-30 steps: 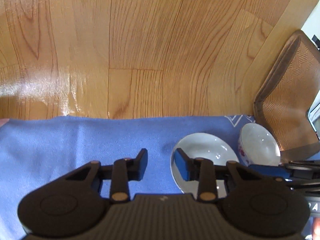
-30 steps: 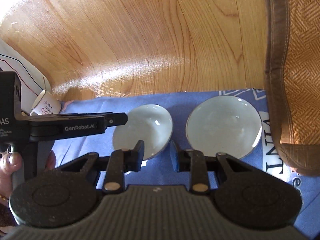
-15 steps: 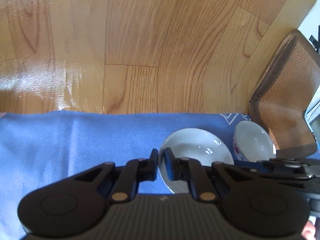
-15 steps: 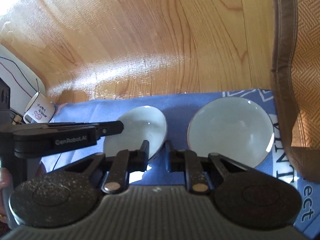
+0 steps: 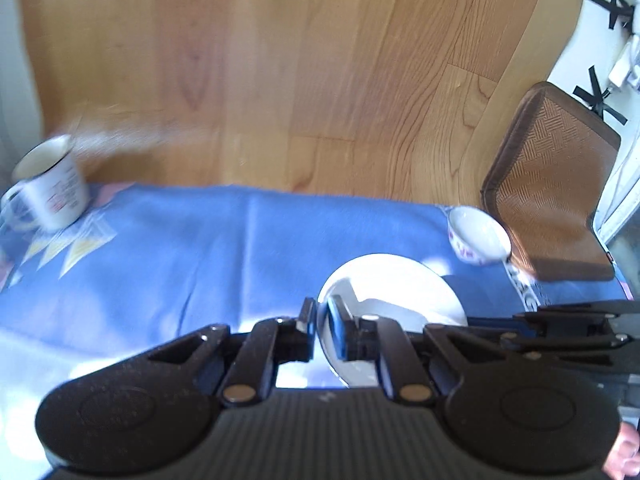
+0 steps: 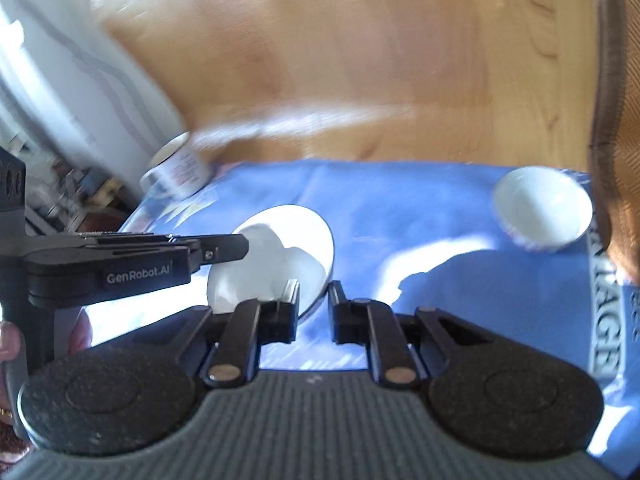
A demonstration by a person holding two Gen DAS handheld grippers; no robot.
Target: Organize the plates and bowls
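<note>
My left gripper (image 5: 322, 326) is shut on the left rim of a white plate (image 5: 396, 288) and holds it lifted above the blue cloth (image 5: 200, 260). The same plate (image 6: 296, 240) shows in the right wrist view, with the left gripper's body (image 6: 132, 264) across it. My right gripper (image 6: 314, 306) has its jaws a little apart around the plate's near right rim; whether they touch it is unclear. A white bowl with a red pattern (image 5: 478, 238) stands on the cloth at the far right, also in the right wrist view (image 6: 542, 212).
A white enamel mug (image 5: 50, 184) stands at the cloth's far left corner, also in the right wrist view (image 6: 176, 170). A brown woven chair (image 5: 548, 184) stands against the table's right side. Wooden floor lies beyond the table's far edge.
The left gripper closed on the plate's rim and both grippers rose and pulled back with the plate. The bowl now looks farther off and the mug has come into view.
</note>
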